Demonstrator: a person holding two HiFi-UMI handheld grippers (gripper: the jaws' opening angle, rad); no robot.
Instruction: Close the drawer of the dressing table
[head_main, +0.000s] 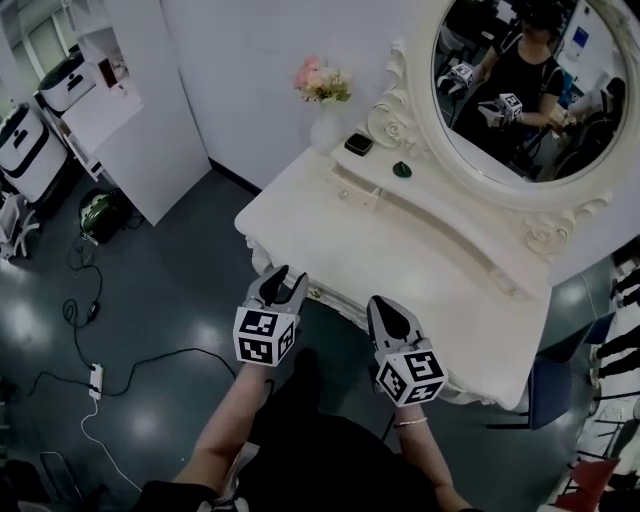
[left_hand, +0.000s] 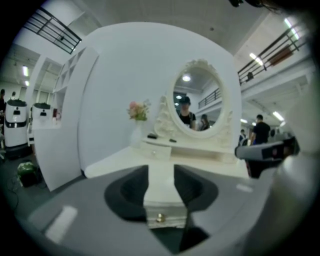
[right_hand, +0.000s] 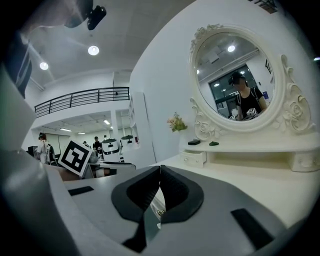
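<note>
The white dressing table (head_main: 400, 260) with its oval mirror (head_main: 530, 90) stands ahead of me. Its front drawer (left_hand: 161, 216) shows a small brass knob (left_hand: 160, 218) framed between my left gripper's jaws. In the head view that drawer front (head_main: 328, 297) lies under the table's near edge, between the two grippers; I cannot tell whether it sticks out. My left gripper (head_main: 285, 278) (left_hand: 160, 185) is open just short of the edge, with nothing pressed by its pads. My right gripper (head_main: 386, 305) (right_hand: 159, 172) is shut and empty, close to the same edge.
A vase of pink flowers (head_main: 322, 85), a black item (head_main: 358, 144), a green item (head_main: 402, 169) and a small shelf drawer (head_main: 355, 188) sit at the table's back. Cables and a power strip (head_main: 96, 378) lie on the dark floor at left. White shelving (head_main: 130, 110) stands behind.
</note>
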